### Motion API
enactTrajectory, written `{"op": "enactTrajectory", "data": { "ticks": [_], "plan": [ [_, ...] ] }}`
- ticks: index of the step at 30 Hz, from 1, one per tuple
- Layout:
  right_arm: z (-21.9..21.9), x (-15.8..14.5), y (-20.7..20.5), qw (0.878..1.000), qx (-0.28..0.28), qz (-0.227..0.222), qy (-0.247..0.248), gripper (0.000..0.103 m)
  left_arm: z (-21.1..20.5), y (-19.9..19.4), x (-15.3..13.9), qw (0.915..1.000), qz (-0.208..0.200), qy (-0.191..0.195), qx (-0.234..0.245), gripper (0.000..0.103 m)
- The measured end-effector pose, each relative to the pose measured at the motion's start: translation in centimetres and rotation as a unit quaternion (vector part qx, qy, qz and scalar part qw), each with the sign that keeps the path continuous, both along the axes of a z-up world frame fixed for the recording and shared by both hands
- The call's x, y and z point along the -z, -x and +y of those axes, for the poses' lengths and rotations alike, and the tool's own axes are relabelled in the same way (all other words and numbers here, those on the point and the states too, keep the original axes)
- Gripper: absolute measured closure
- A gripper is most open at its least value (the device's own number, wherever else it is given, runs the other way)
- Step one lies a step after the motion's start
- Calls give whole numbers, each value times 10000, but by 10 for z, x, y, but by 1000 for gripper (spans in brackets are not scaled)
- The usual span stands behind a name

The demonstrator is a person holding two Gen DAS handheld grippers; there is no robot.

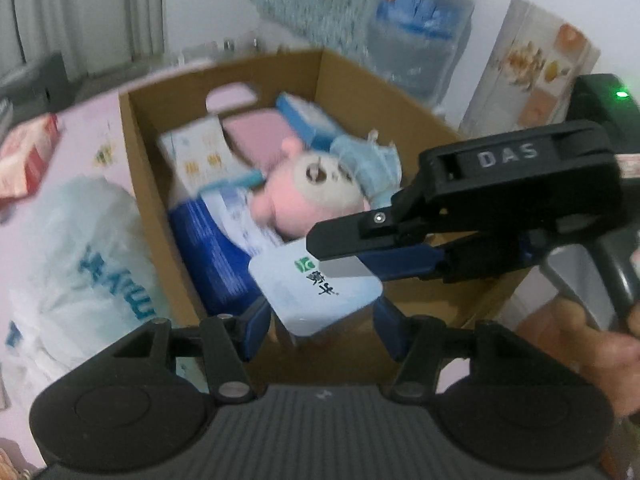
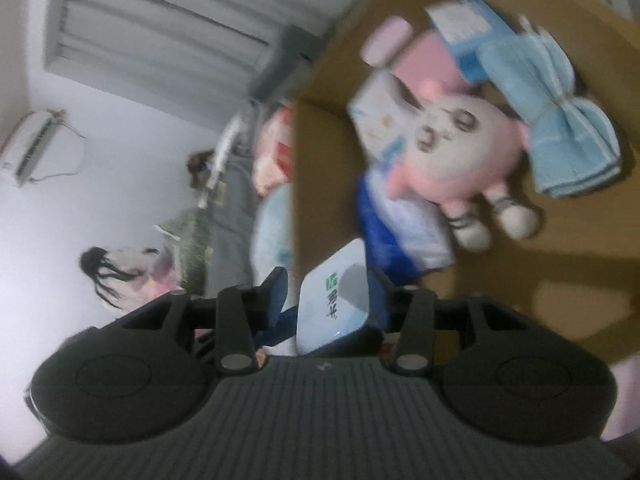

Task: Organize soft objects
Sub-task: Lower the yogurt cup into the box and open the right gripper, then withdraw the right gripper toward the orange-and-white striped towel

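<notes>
A pale blue tissue pack (image 1: 316, 288) with green and black print hangs over the near edge of an open cardboard box (image 1: 132, 152). My left gripper (image 1: 322, 318) is shut on it from below. My right gripper (image 1: 340, 256) comes in from the right and is shut on the pack's upper part. In the right wrist view the pack (image 2: 334, 300) sits between my right gripper's fingers (image 2: 332, 300). Inside the box lie a pink and white plush toy (image 1: 308, 192), a light blue folded cloth (image 2: 560, 120), blue and white packets (image 1: 216, 256) and a pink item (image 1: 256, 136).
A white plastic bag (image 1: 80, 272) with blue print lies left of the box on a pink surface. A red and white packet (image 1: 28, 156) lies at the far left. Bags and a printed board (image 1: 528, 68) lean on the wall behind. The box (image 2: 320, 184) also shows in the right wrist view.
</notes>
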State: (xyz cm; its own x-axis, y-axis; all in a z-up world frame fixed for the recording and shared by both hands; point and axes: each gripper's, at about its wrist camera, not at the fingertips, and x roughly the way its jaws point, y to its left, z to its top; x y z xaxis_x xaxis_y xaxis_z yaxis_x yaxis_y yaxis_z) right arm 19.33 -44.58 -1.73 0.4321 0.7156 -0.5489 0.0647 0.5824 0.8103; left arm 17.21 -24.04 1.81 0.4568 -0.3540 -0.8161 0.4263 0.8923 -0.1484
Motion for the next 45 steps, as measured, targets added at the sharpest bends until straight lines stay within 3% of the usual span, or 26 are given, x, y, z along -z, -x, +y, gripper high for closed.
{"op": "enactTrajectory", "data": {
  "ticks": [3,8,15,21,29,33,39,45],
  "plan": [
    [-5,23,-12,9989,-141,451,-66,58,4,-3,-1,9999,-169,-34,-4,43],
    [-10,33,-19,9974,-217,681,95,50,7,3,-16,9995,-310,51,95,40],
    [-12,21,-22,9985,-122,495,224,43,33,18,-44,9966,-758,285,-123,35],
    [11,33,-32,9971,-345,601,299,34,76,40,-62,9919,-1101,339,-532,34],
    [35,35,-17,9918,-928,775,425,34,139,64,-57,9853,-1307,-29,-1102,32],
    [34,15,-12,9931,-815,514,663,32,176,85,-47,9767,-1472,-415,-1504,29],
    [47,-41,-6,9898,-672,-306,1215,26,237,117,-34,9618,-1540,-883,-2083,28],
    [126,-83,-18,9802,-1376,-890,1108,24,284,128,-18,9514,-1437,-931,-2559,28]
  ]
}}
